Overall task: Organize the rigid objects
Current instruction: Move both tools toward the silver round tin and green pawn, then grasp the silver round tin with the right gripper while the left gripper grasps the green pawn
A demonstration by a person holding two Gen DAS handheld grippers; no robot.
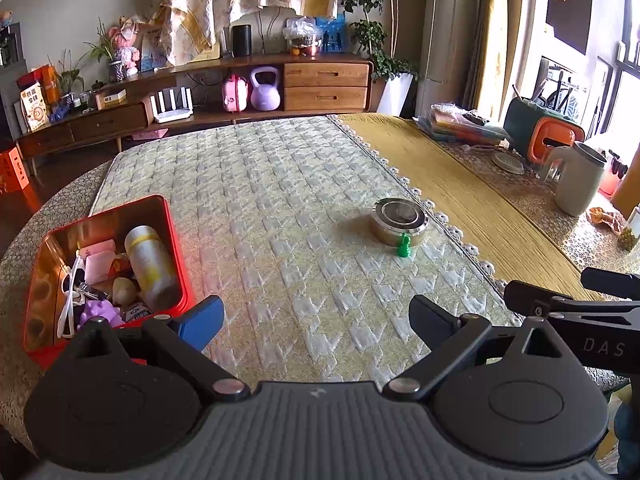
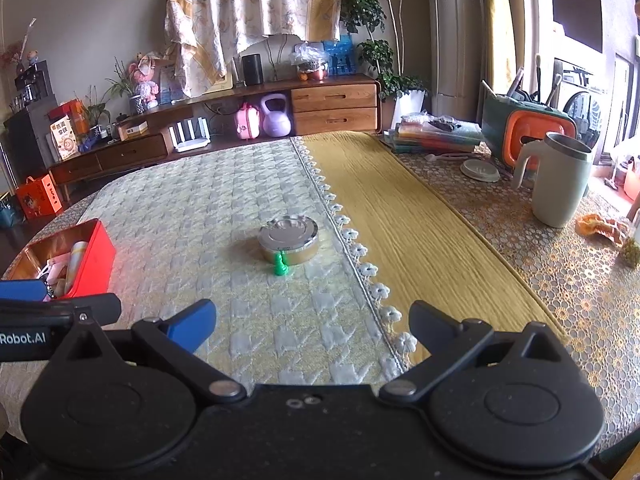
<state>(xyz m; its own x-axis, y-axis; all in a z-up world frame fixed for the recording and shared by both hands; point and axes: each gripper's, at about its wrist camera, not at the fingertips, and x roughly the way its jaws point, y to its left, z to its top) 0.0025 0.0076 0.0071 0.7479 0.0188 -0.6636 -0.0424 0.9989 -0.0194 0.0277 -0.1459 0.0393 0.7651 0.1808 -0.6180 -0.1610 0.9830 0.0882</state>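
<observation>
Red metal forms the open box at about nine o'clock on the quilted cloth, and it already holds a cream and yellow bottle lying on its side, a pink case, a purple spiky ball, a pale stone and a white cord, all packed close together. Well apart from the box, toward one o'clock in the left wrist view, a round tin with a shiny silver lid stands upright on the cloth, near the lace edge. A small green peg stands upright at the tin's near side; whether it touches the tin I cannot tell. The left gripper hangs low over the cloth with its fingers spread wide and nothing between them, the box just beside its blue finger. The right gripper also stands wide and empty, with the tin and peg at about eleven o'clock ahead of it and the lace edge running under its dark finger. Beyond the lace lies a yellow runner, and farther toward two o'clock a pale green mug stands upright on a patterned tablecloth, near a green and orange container of utensils and a stack of books.
</observation>
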